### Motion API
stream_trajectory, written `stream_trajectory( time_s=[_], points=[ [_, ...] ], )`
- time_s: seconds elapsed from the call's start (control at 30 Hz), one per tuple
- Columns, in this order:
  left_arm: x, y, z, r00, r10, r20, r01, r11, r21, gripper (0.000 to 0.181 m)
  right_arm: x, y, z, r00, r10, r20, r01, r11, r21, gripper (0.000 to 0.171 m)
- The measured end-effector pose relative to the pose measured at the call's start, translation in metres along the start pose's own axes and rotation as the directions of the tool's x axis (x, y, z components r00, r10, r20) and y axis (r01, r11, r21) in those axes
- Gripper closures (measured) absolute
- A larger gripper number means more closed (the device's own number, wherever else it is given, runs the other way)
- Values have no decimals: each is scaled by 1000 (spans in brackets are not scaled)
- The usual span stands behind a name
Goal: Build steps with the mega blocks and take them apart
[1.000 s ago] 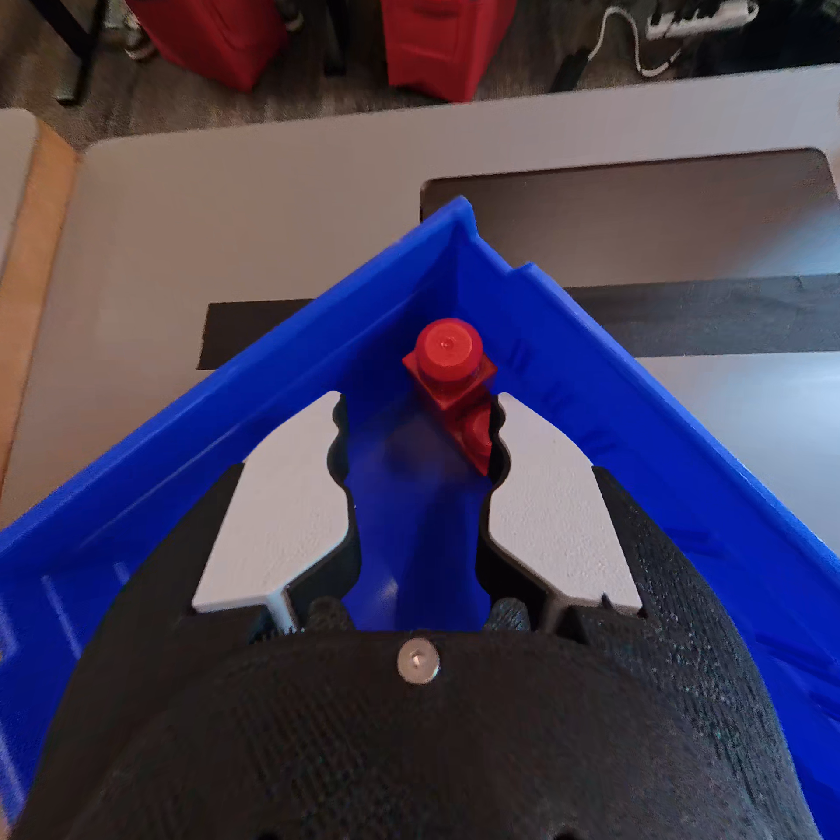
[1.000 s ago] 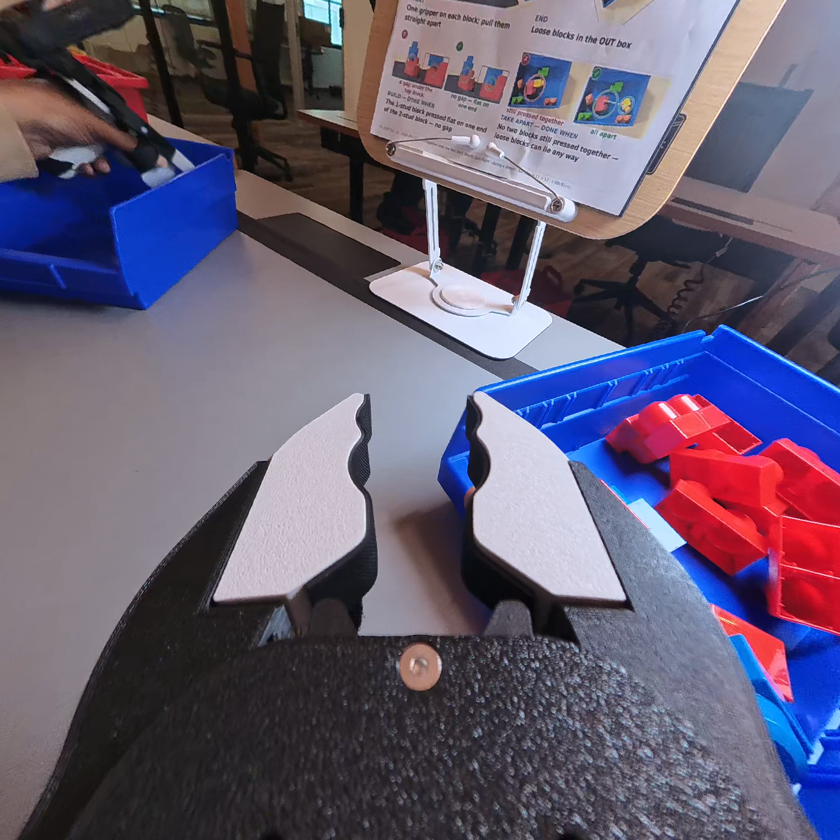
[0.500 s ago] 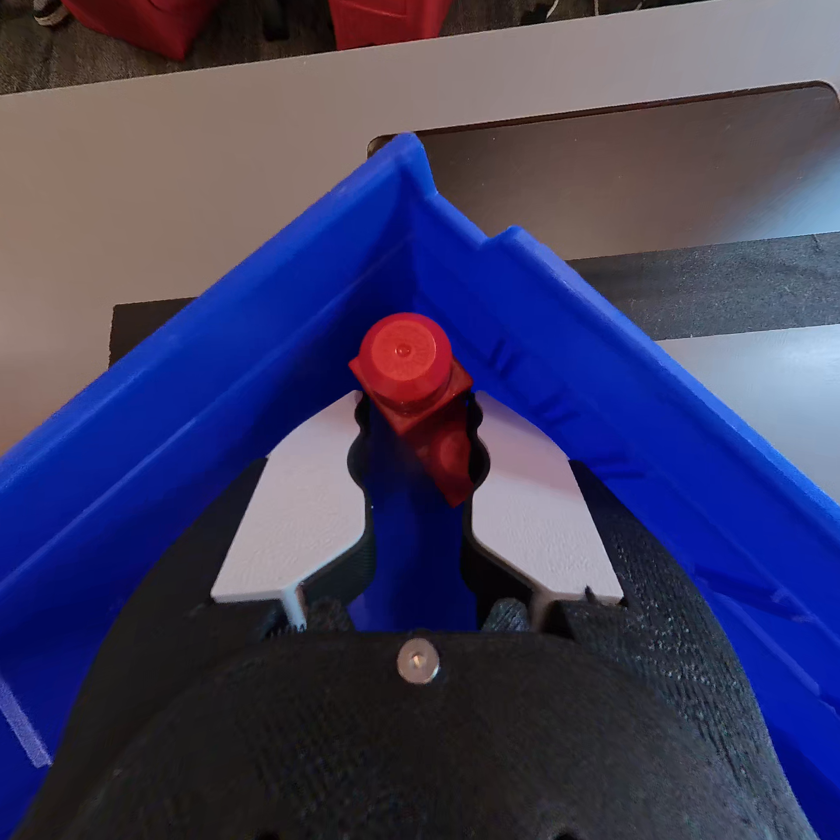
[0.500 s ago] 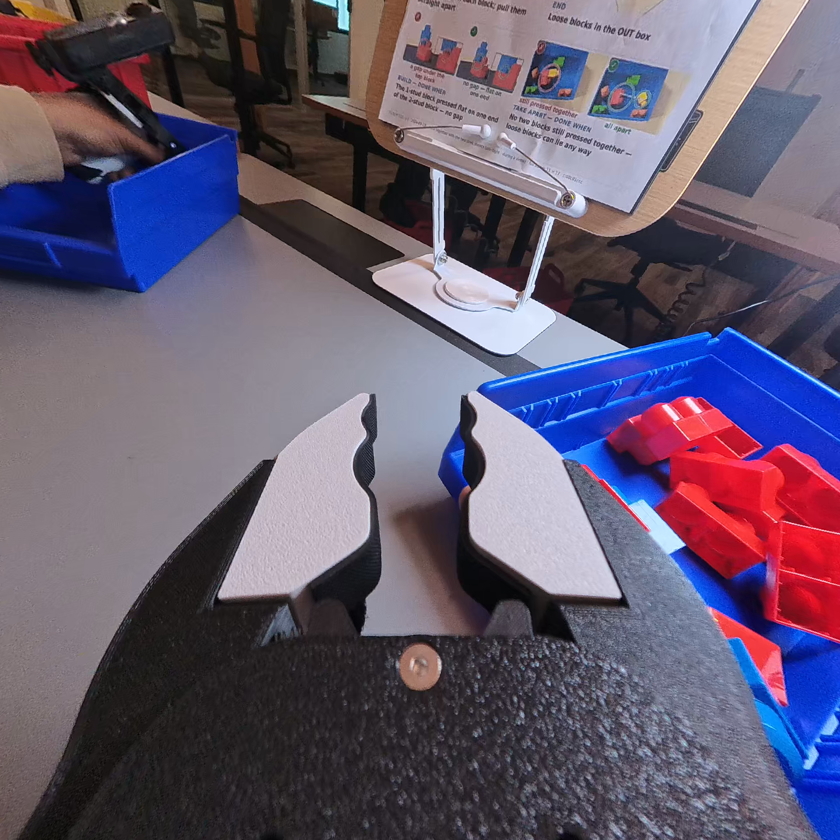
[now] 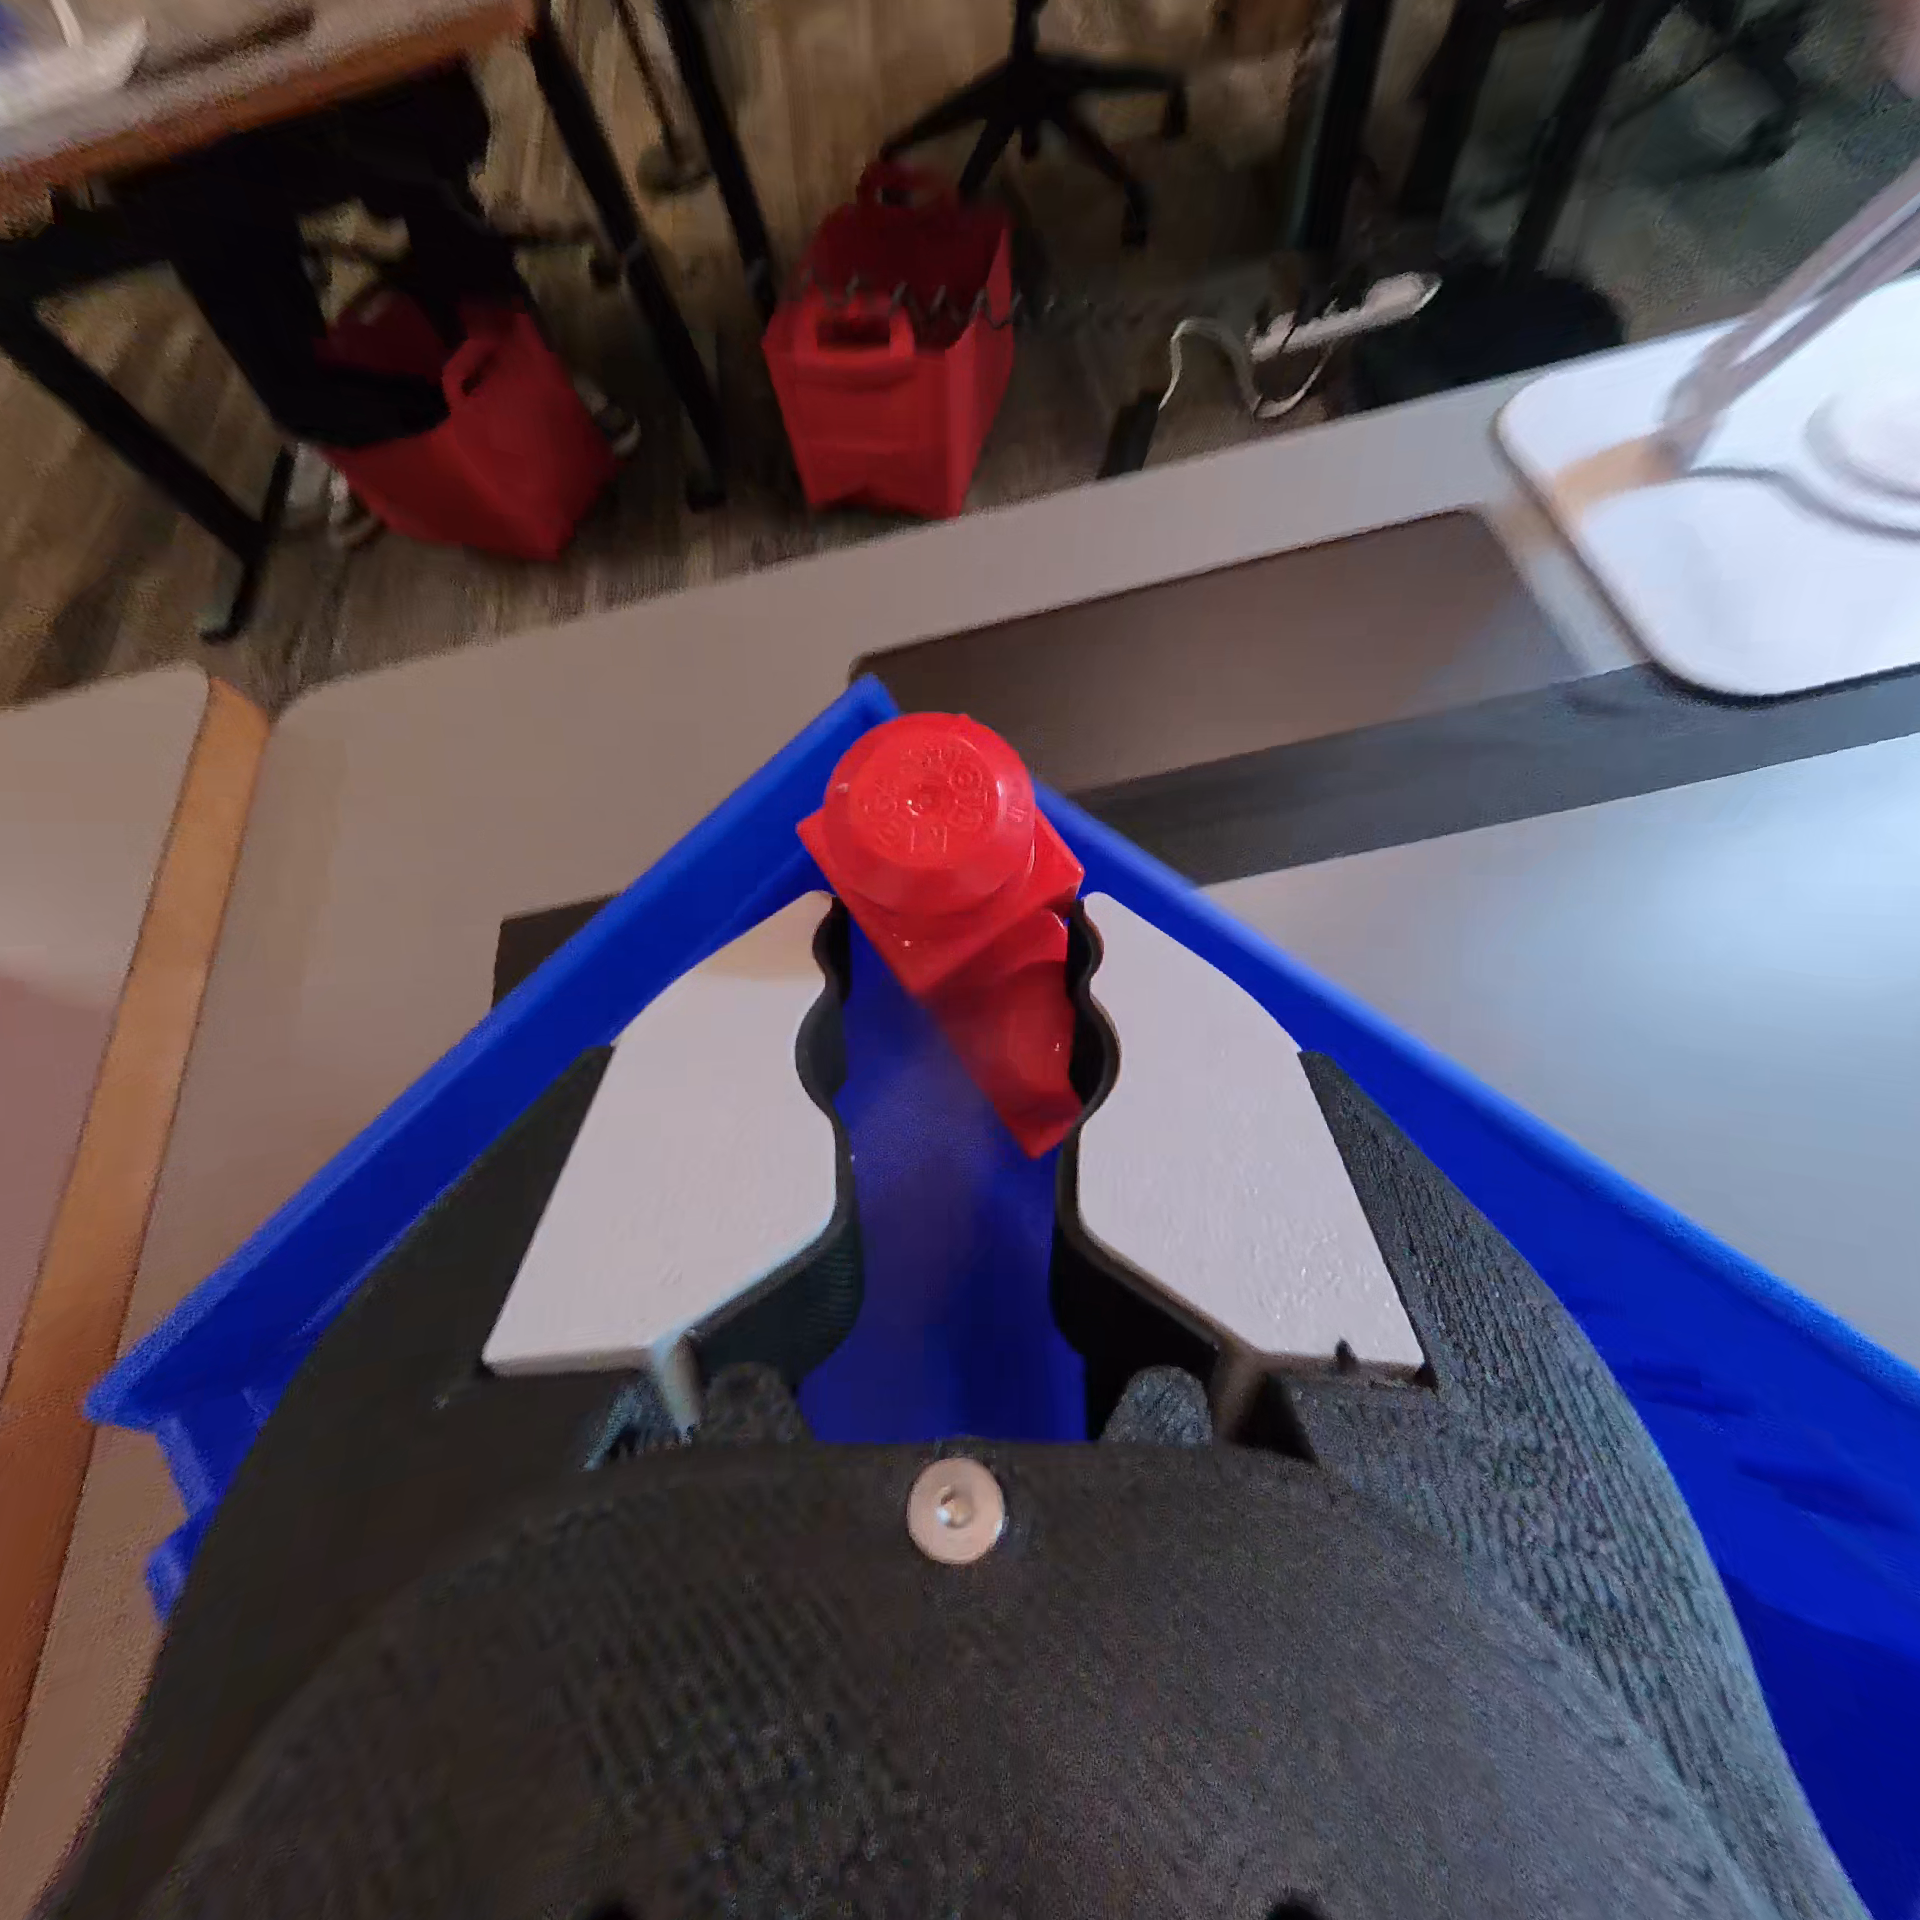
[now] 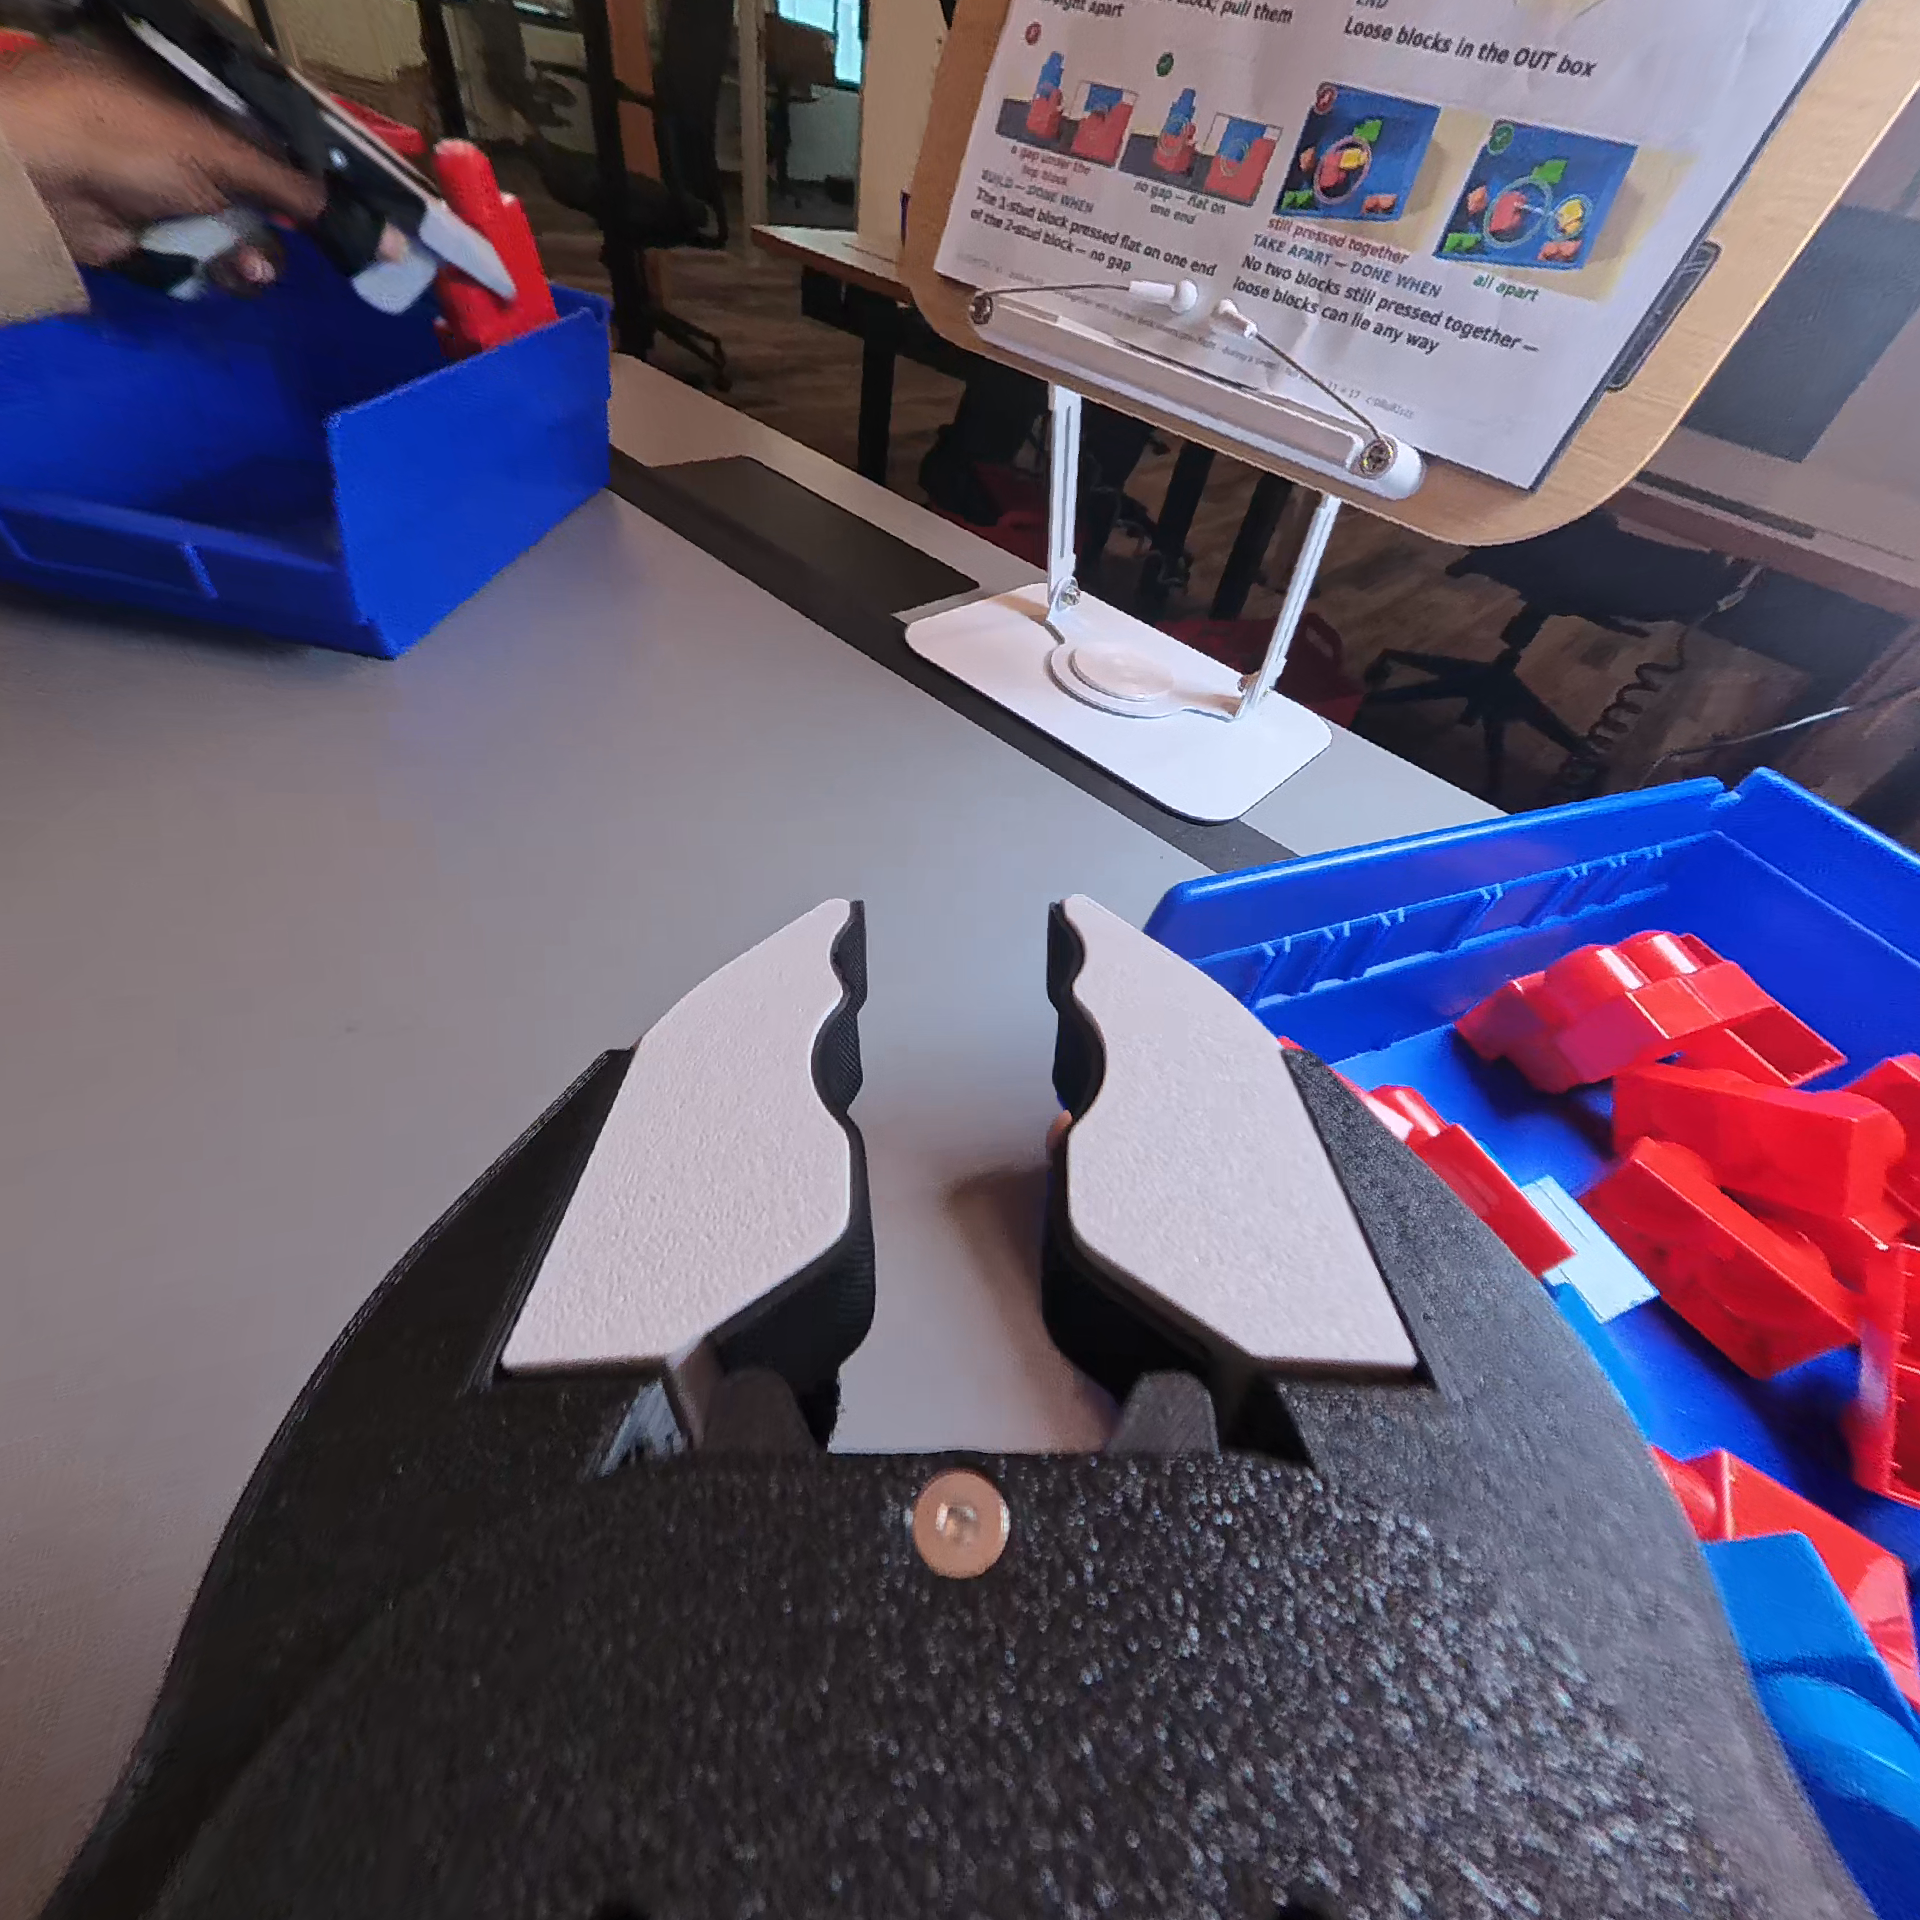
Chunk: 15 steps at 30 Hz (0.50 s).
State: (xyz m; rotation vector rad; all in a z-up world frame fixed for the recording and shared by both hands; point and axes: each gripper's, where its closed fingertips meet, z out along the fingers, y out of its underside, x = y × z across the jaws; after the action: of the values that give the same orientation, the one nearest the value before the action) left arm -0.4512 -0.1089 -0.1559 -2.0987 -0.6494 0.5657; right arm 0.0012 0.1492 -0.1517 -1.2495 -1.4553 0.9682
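My left gripper (image 5: 951, 914) is shut on a red stepped piece (image 5: 935, 831), a one-stud block on a two-stud block. It holds the piece above the corner of a blue bin (image 5: 1351, 1039). The right wrist view shows that gripper (image 6: 416, 239) at the far left with the red piece (image 6: 488, 249) raised over the bin (image 6: 457, 488). My right gripper (image 6: 956, 925) is open and empty, over the grey table (image 6: 416, 935) just left of a second blue bin (image 6: 1455, 862). That bin holds several loose red blocks (image 6: 1714, 1143).
A white stand (image 6: 1122, 696) with an instruction board stands at the table's back edge between the bins. A dark strip (image 6: 810, 540) runs along the back of the table. A blue block (image 6: 1797, 1621) lies in the near corner of the right bin. Red containers (image 5: 883, 374) stand on the floor beyond. My right fingertips sit around 55 centimeters from my left ones.
My left gripper's jaws narrowed onto the red stepped piece in the bin's corner, then lifted it up out of the bin. My right gripper narrowed slightly and stayed beside its bin.
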Motion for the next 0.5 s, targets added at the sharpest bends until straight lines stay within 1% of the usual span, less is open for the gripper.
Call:
stream_trajectory(
  time_s=[0.03,0.1,0.17,0.23,0.3,0.37,0.43,0.5],
  points=[
    [11,-13,-12,999,26,-28,-24,998,56,140,-4,-2,0,1000,-3,16,3,1000,13,137],
    [42,-39,-43,989,126,-79,-109,976,189,141,-15,-8,-2,997,-19,74,15,998,53,137],
    [89,-61,-82,953,259,-154,-193,917,348,141,-41,-17,-7,978,-56,202,34,993,111,136],
    [154,-71,-126,875,393,-284,-208,833,513,141,-73,-29,-17,927,-71,367,6,985,175,137],
    [226,-66,-174,740,510,-437,-140,754,642,141,-101,-38,-26,849,-19,528,-85,981,173,134],
    [291,-49,-220,566,602,-563,-41,702,711,141,-118,-47,-33,779,35,626,-176,970,165,127],
    [341,-28,-254,407,649,-643,31,693,720,141,-129,-56,-39,719,76,690,-255,954,160,117],
    [377,-10,-271,298,670,-679,55,698,713,141,-137,-67,-46,651,115,751,-333,932,145,110]
  ],
)
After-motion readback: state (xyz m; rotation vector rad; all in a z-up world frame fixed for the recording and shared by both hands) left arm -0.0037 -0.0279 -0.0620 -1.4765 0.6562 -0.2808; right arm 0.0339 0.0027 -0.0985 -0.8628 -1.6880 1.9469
